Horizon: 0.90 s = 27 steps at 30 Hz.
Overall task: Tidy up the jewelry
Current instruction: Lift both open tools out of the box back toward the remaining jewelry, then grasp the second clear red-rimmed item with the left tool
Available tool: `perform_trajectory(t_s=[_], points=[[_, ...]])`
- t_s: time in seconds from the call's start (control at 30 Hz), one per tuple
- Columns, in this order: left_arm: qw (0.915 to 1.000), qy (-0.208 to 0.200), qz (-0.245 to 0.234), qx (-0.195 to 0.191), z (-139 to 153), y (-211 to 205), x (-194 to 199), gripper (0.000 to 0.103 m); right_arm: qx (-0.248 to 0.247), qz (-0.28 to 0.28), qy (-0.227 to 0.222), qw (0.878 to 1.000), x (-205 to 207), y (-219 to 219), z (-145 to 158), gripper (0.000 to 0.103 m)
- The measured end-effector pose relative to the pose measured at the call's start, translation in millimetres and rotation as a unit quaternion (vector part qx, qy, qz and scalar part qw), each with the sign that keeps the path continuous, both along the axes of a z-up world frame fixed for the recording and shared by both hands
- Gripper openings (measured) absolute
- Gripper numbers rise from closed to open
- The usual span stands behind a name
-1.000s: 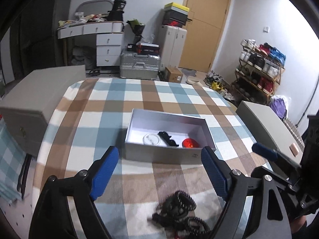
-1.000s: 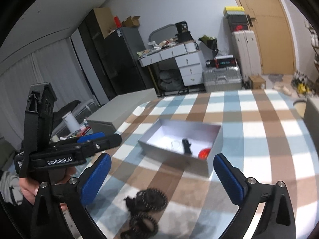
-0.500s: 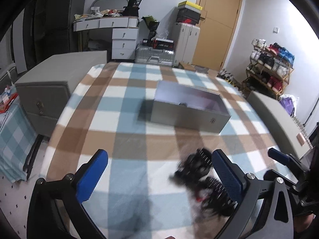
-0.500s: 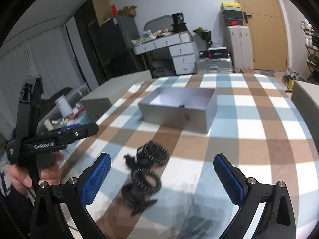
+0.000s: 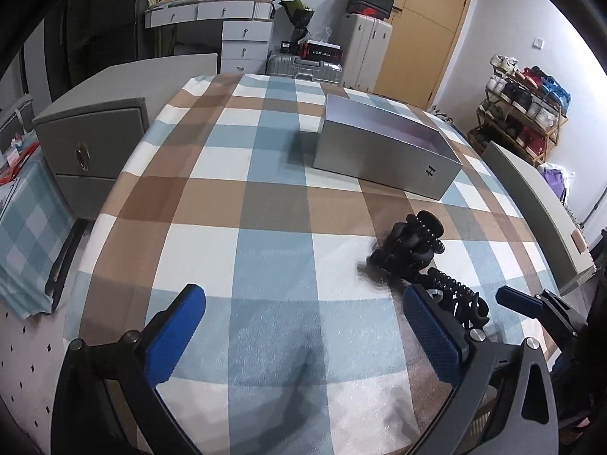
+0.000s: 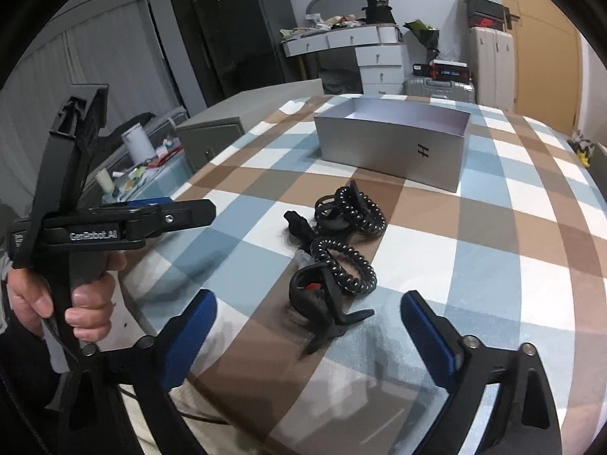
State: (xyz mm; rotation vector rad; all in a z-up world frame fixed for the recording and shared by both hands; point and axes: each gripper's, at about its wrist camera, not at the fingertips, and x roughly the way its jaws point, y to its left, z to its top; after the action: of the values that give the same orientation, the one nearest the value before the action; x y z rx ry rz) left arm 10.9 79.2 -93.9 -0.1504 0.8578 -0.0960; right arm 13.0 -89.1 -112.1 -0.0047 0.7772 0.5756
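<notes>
Nearest, right gripper (image 6: 307, 326) with jaws wide, just closing slightly, nothing pressed, angled down at tangled black coiled hair ties and claw clips (image 6: 334, 250) still loose on checked cloth (image 6: 474, 265). Left gripper (image 5: 303, 326) beside, jaws wide, empty. Beyond, open grey cardboard box (image 6: 394, 151), contents unseen.
</notes>
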Motion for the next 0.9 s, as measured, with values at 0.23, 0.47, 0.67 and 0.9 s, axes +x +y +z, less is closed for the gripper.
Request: perform_trajectory(t_s=[0.23,0.47,0.67,0.9], points=[[0.9998,0.018,-0.01,-0.001,-6,-3,1,0.101,-0.016,0.006,0.017,1.0,6,7,-8,0.08],[0.9989,0.031,-0.036,-0.001,-9,-15,2,0.101,-0.001,-0.009,0.04,0.999,11,-8,-12,0.05],[0.9965,0.046,-0.069,0.012,-16,-35,5,0.101,0.01,-0.037,0.037,0.999,5,-34,-10,0.05],[0.9931,0.062,-0.096,0.022,-24,-63,16,0.101,0.025,-0.089,0.04,0.995,8,-66,-13,0.05]])
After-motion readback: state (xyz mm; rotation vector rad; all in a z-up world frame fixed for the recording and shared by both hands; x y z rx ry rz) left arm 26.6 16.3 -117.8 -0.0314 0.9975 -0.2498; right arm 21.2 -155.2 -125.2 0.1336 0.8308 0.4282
